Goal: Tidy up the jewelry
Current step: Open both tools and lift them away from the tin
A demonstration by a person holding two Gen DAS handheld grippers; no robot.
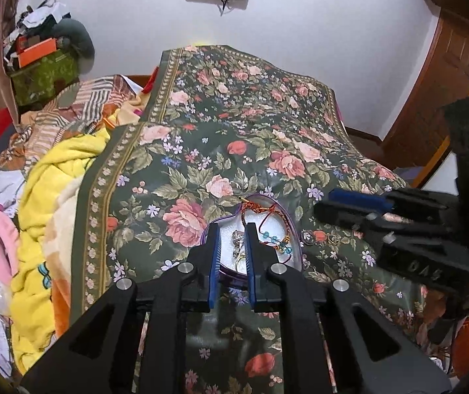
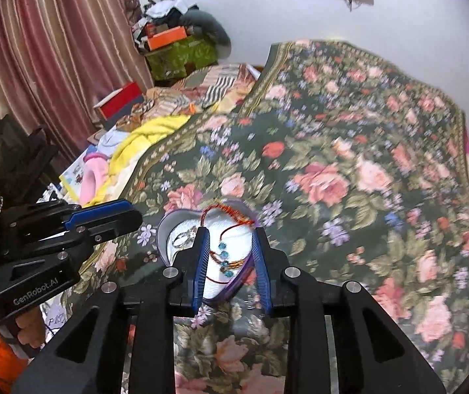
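A home bedroom: a bed under a floral bedspread (image 1: 234, 138), crumpled blankets (image 1: 50, 197) beside it, striped curtains (image 2: 53, 49) and a wooden door (image 1: 444, 75) nearby.

A dark green cloth (image 1: 234, 151) printed with pink and red roses, pale leaves and small lilac flowers, bordered by a cream-dotted band, covers the bed. On it sits a heart-shaped box (image 2: 165, 229) with a purple rim and white lining, holding a red cord bracelet (image 2: 231, 220) strung with turquoise beads and a silver ring (image 2: 181, 238). The left tongs (image 1: 231, 252) and the right tongs (image 2: 231, 256) are black with blue pads. Beside the cloth lies a bright yellow blanket (image 1: 60, 170); the striped curtain (image 2: 53, 49) is dusty pink.
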